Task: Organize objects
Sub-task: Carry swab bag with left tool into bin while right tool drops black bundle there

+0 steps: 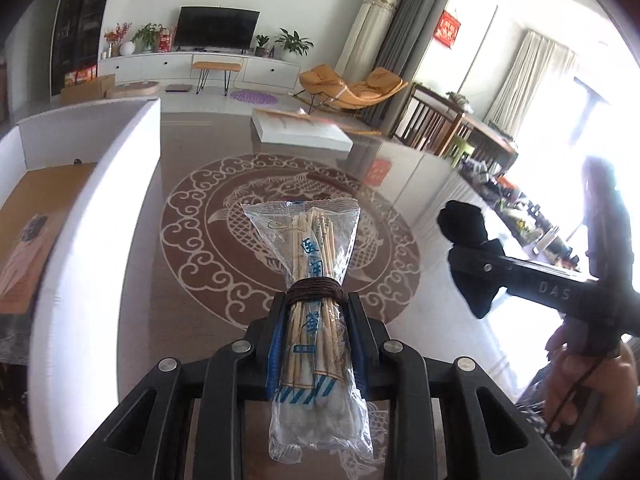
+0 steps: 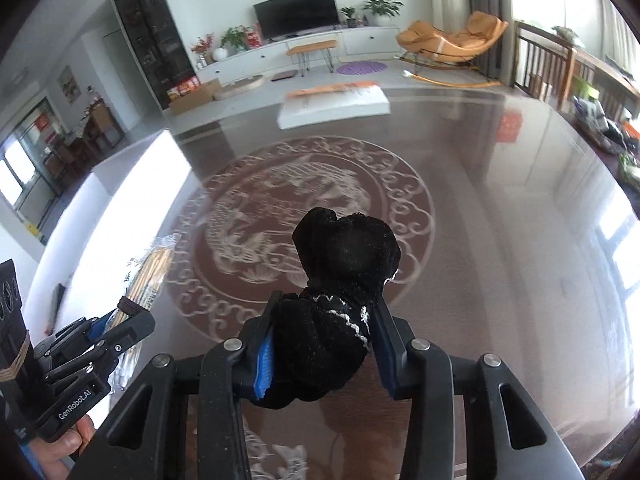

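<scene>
Left gripper [image 1: 316,320] clamping a clear packet of bamboo skewers [image 1: 310,280], bound with a dark band, the packet standing clear above the glass tabletop [image 1: 420,320] over its round fish motif; right gripper [image 2: 324,328] pinching a bunched black sock [image 2: 340,292], likewise lifted off the surface. A white open box [image 1: 100,220] is sitting along the left edge of the tabletop, and a flat white box [image 2: 336,106] is lying at the far edge
</scene>
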